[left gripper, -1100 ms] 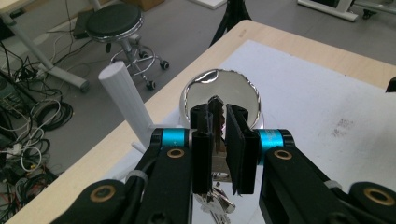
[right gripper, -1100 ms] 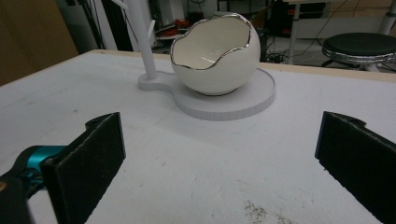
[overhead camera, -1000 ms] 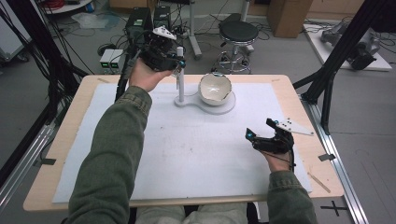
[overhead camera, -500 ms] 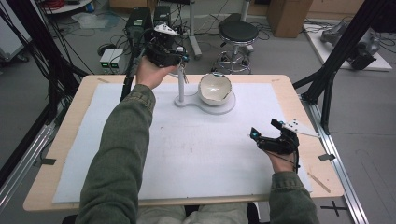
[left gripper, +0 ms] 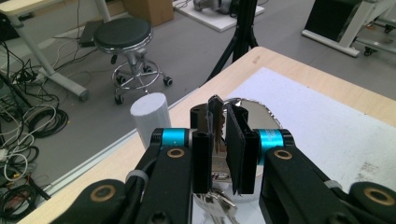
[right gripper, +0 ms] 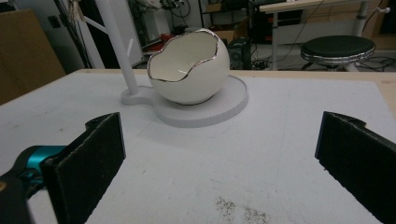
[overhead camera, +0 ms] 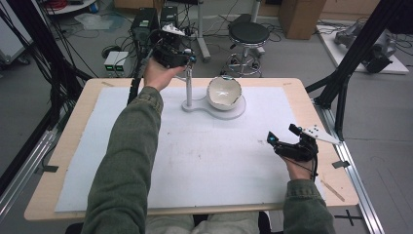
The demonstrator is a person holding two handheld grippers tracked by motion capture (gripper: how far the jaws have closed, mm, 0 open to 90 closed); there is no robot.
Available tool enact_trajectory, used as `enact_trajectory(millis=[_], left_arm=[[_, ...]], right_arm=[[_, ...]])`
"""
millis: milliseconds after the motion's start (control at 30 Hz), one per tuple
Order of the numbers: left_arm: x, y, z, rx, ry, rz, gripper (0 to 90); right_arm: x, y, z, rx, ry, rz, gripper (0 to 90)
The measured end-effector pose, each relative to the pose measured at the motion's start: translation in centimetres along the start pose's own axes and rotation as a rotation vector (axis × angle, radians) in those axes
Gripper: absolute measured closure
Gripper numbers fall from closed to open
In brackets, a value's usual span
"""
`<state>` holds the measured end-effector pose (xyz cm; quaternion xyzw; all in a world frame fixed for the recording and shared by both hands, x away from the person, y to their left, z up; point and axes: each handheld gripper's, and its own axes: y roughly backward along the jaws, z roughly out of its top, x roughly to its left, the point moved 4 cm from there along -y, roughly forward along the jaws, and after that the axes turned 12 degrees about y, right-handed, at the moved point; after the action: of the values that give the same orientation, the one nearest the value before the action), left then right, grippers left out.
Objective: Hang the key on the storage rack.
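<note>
1. The key point(left gripper: 215, 122) is metal with a dark head. It stands upright, pinched between the pads of the left claw point(left gripper: 218, 140), and more keys point(left gripper: 215, 201) hang below it.
2. It is held in the air just beside the top of the white post point(left gripper: 149, 116), above the egg-shaped bowl point(left gripper: 257, 116).

Both forearms wear olive-green sleeves with buttoned-looking cuffs, the left sleeve point(overhead camera: 124, 161) running long up the lower left of the high view, the right sleeve point(overhead camera: 307, 207) short at the lower right. The left tool point(left gripper: 217, 140) is black, with flat black pads, teal collars and brass-coloured rivets on its linkage arms; a black cable trails from it. The right tool point(right gripper: 219, 154) has rough black foam pads and a teal collar, and carries a grey three-cornered plate point(overhead camera: 319, 134).
</note>
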<state>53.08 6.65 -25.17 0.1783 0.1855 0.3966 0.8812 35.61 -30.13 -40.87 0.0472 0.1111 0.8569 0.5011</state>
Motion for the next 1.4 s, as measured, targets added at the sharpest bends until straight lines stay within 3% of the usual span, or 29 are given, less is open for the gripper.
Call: enact_trajectory(millis=[467, 767, 867, 967, 1233, 1400], left_arm=[[-0.2, -1.2, -0.5, 0.005, 0.004, 0.015, 80.7], [-0.3, -1.0, -0.7, 0.009, 0.006, 0.053, 79.0], [-0.2, -0.7, -0.8, 0.026, 0.058, 0.011, 64.2], [-0.4, -0.3, -1.1, 0.035, 0.065, -0.012, 55.3], [-0.1, 1.0, -1.5, -0.014, 0.093, 0.013, 35.5], [0.4, 1.7, -1.8, -0.061, 0.144, 0.008, 29.8]], right_arm=[[0.0, 0.0, 0.0, -0.001, -0.002, 0.000, 0.6], [0.0, 0.0, 0.0, -0.002, 0.000, 0.004, 0.6], [0.0, 0.0, 0.0, -0.006, 0.001, -0.001, 0.6], [0.1, 0.1, 0.1, -0.015, 0.007, -0.004, 0.6], [0.2, 0.0, 0.1, -0.013, 0.012, -0.001, 0.6], [0.2, 0.0, 0.1, -0.010, 0.012, -0.002, 0.6]])
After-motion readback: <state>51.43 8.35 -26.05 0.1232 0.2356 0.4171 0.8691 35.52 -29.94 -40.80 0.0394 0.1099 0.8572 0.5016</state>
